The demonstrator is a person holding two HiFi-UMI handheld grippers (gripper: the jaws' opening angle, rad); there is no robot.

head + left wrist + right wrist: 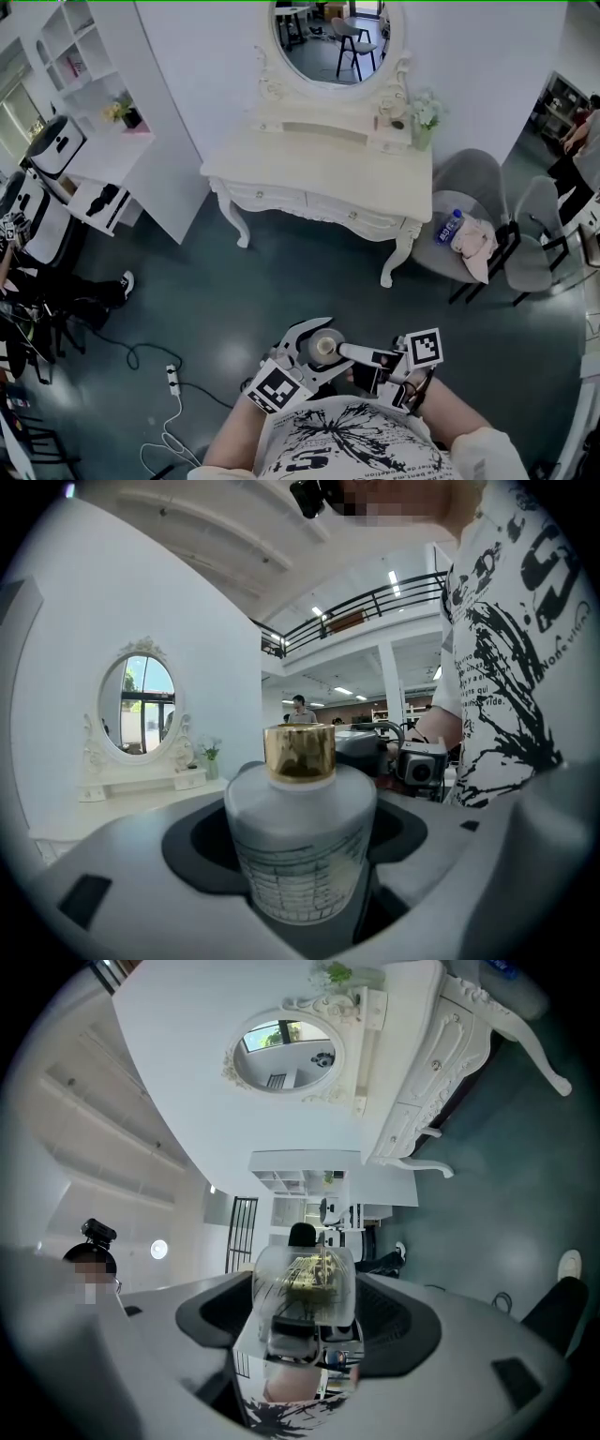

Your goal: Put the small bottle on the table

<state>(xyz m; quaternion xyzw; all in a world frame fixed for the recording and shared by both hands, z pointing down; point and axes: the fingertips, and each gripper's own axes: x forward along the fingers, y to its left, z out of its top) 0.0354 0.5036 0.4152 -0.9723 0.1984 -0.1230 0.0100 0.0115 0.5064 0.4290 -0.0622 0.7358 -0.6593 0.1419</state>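
Note:
The small bottle (326,347), frosted white with a shiny gold cap (299,752), stands between the jaws of my left gripper (317,352), which is shut on its body (300,850). Both are held low in front of the person's chest, well short of the white dressing table (309,167). My right gripper (354,354) points left at the bottle's top, its tips just behind the gold cap. In the right gripper view its jaws (305,1321) are shut on a clear, glassy cap-like piece (305,1283). The table also shows at the top right (427,1063) there.
An oval mirror (330,37) and a small plant (425,114) stand on the table. Grey chairs (469,187) at the right hold a water bottle (448,228) and a cloth. A white shelf unit (103,112) stands left. A power strip and cable (173,380) lie on the dark floor.

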